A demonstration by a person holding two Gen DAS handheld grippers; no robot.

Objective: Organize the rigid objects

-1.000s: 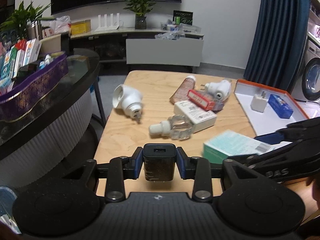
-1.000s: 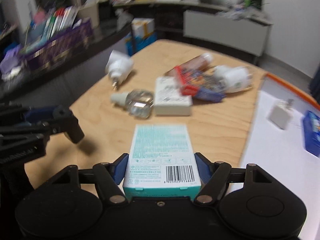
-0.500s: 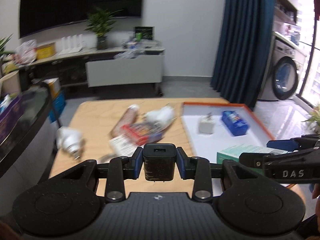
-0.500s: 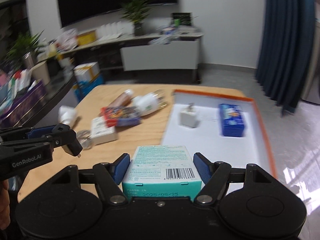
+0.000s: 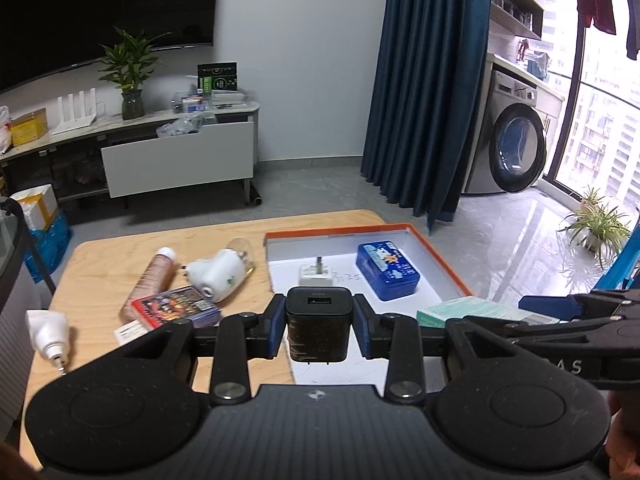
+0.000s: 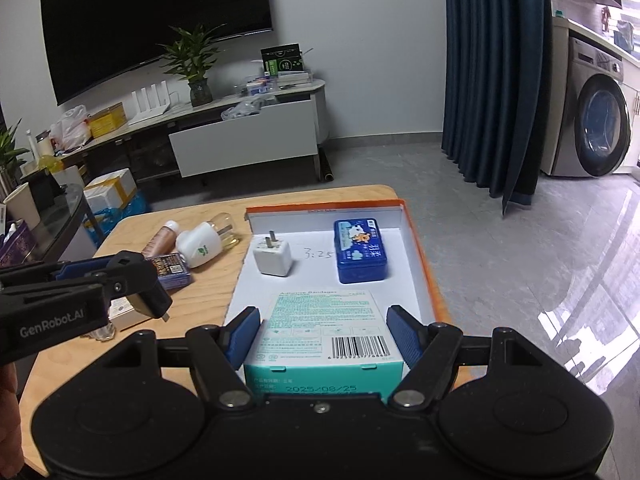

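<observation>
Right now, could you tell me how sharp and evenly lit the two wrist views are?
Left wrist view: sharp, with the window blown out at right and the curtain bowed by fisheye. Right wrist view: bandage box print legible; glare streaks the floor; corners vignette dark.

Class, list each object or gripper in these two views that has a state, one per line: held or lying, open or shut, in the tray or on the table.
Left gripper: shut on black charger.
Black charger: held, off the table.
Right gripper: open, pads apart from the box.
Adhesive bandage box: between the open jaws, in the tray.
White charger: in tray, prongs up.
Blue tin: in tray, lid shut.
White plug-in diffuser: lying on table.
</observation>
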